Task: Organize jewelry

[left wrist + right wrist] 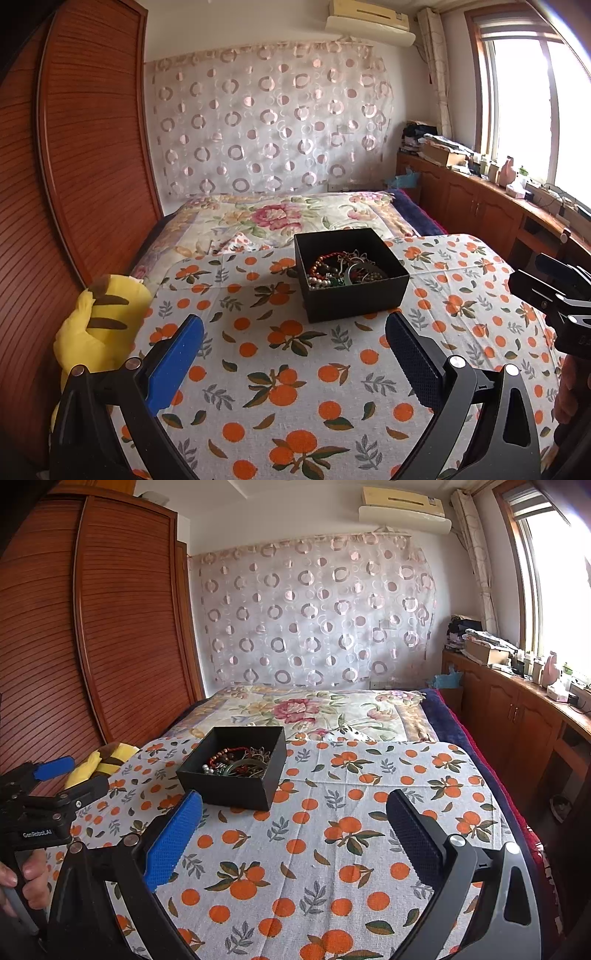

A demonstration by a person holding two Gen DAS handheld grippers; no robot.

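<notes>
**Both tools clear, box dead ahead**

Left tool [295,332]: spread wide, nothing held. Right tool [294,808]: spread wide too, nothing held. Both hovering over the cloth [295,387], pads off the fabric.

Box [351,275]: ahead of the left tool, slightly right of its centreline, near corner just past the fingertips. From the right tool, ahead and left [236,768], near corner close beside the left blue pad [173,840]. Roughly equal reach; left tool squarer on, at a guess the better one for a straight dip in. Box close to square, no clear long axis, turned corner-on to both views. Open top, no lid seen.

Jewelry [341,271]: heaped inside the box, toward the near half. Tangled: red bead strand, pale pearl-like beads, green pieces, a metallic bangle, thin chain. Individual ends hard to make out.

Materials: box matte black, stiff-walled, likely card. Beads round, glossy, likely to slip. Pads rubbery with fine dimpled grid, one blue and one dark on each tool. Cloth woven, orange-fruit print, creased, lying on a bed; soft footing, box may shift if nudged.

Yellow striped plush [99,325] left of the left tool, at the cloth edge. A hand [26,882] on the left tool's handle.
</notes>
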